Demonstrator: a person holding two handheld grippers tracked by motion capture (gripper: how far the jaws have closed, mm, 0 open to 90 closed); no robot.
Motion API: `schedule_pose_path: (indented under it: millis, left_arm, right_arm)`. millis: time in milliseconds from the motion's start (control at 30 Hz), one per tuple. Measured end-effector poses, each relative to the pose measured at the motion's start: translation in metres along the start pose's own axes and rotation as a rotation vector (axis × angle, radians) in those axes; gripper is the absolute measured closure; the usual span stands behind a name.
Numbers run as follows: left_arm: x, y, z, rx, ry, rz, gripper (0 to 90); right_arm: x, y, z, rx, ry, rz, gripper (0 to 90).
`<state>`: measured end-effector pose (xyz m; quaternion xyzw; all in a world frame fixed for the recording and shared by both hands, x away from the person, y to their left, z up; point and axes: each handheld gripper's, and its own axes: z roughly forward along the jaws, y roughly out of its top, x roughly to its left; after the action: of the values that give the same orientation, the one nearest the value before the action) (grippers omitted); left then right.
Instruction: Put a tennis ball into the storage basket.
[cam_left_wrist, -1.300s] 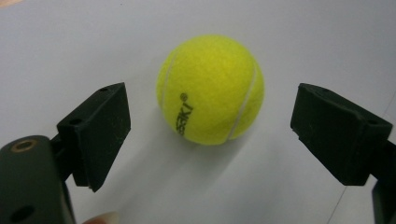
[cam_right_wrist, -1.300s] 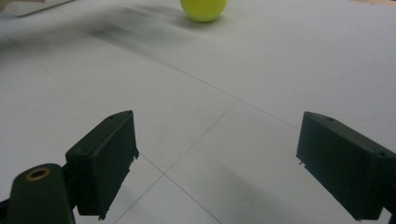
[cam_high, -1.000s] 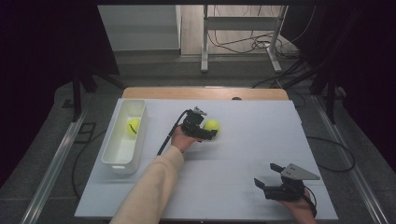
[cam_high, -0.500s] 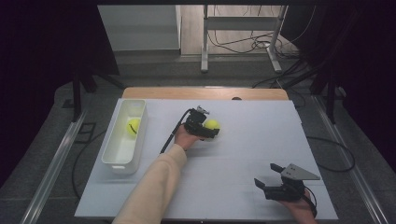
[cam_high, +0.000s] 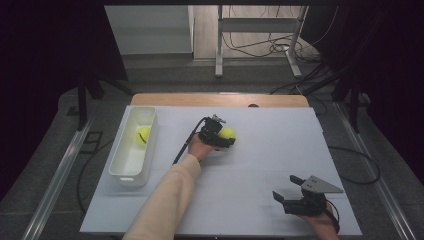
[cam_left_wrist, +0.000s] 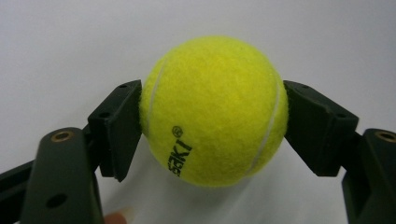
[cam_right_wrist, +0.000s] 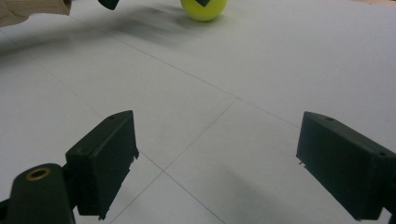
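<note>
Jaws of the left gripper have just been closing, and a yellow tennis ball is now clamped between them, both pads pressed against its sides in the left gripper view. Black lettering is seen on the ball's lower front. Ball and gripper are placed on the white desk, around its middle and closer to the far edge. Right gripper is held near the desk's near right corner, jaws wide apart, nothing between them but bare desk surface. A second tennis ball is seen inside the white bin, in its far end; the bin is set along the desk's left edge.
</note>
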<state>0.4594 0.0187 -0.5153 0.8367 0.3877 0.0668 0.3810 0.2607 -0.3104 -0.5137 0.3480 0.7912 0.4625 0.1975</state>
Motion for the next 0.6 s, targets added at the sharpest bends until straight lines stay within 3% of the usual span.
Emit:
schedule_pose_path:
  millis: [600]
  left_arm:
    - [0.001,0.002,-0.014,0.002,0.000,-0.001,26.7]
  right_arm:
    - [0.000,0.000,-0.001,-0.001,-0.001,-0.001,12.5]
